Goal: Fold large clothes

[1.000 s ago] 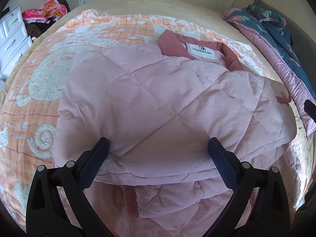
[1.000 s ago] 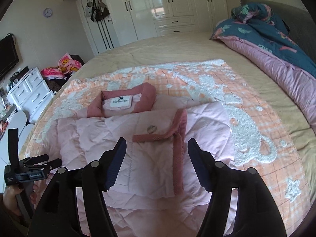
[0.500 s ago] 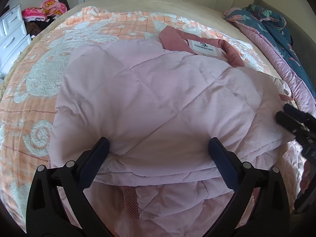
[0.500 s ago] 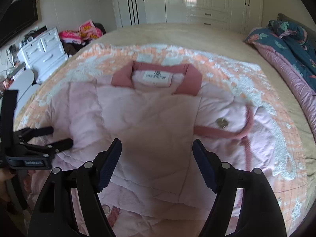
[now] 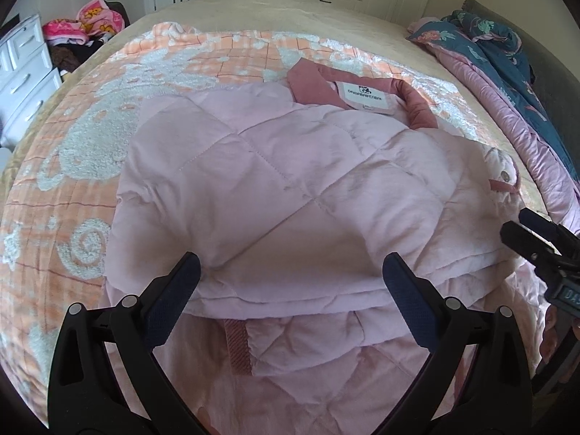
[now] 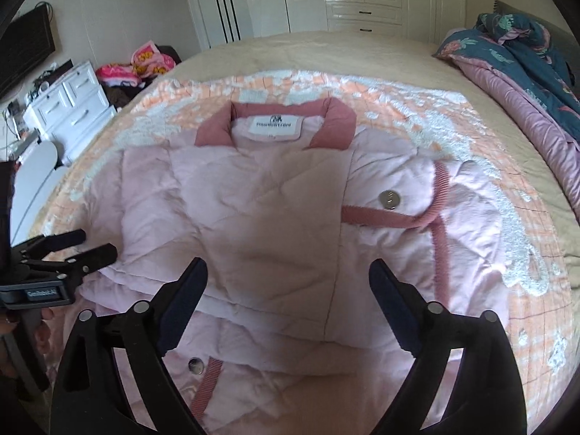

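With both sleeves already folded inward, the jacket [image 6: 261, 224] lies ahead of my right gripper [image 6: 288, 282], whose jaws have just been opening, nothing between them. My left gripper [image 5: 290, 279] is also spread, empty. The bottom-to-collar fold remains.

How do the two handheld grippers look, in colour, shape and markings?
Both the left gripper and the right gripper have black plastic frames with round silver rivets and two long fingers ending in dark blue textured pads. Seen from the side, each body carries a small label with white lettering, too blurred to read.

Pale pink quilted jacket [image 6: 261, 217], dusty-rose collar [image 6: 337, 123].
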Demonstrator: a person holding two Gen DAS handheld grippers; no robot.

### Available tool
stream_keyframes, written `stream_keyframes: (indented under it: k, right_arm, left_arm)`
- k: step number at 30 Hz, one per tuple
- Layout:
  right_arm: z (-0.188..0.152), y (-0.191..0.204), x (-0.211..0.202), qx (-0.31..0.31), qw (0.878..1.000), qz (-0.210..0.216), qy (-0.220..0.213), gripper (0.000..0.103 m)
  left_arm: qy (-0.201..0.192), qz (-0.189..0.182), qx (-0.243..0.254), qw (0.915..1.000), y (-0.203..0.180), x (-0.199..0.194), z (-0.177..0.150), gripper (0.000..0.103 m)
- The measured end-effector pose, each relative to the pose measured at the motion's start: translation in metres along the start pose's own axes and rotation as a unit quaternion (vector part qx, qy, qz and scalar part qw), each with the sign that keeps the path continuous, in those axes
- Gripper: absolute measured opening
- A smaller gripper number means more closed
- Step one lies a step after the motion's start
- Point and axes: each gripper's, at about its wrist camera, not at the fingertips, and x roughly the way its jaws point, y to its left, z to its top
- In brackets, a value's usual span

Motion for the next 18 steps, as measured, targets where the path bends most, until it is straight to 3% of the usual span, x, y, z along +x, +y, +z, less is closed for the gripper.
stream_keyframes:
  k: [18]
  right_arm:
    - [-0.009, 0.007, -0.1, 0.005, 0.999, 0.011, -0.05, 0.092]
  left_arm:
    - [-0.049, -0.015, 0.007, 0.9986, -0.015, -0.082, -0.007, 0.095]
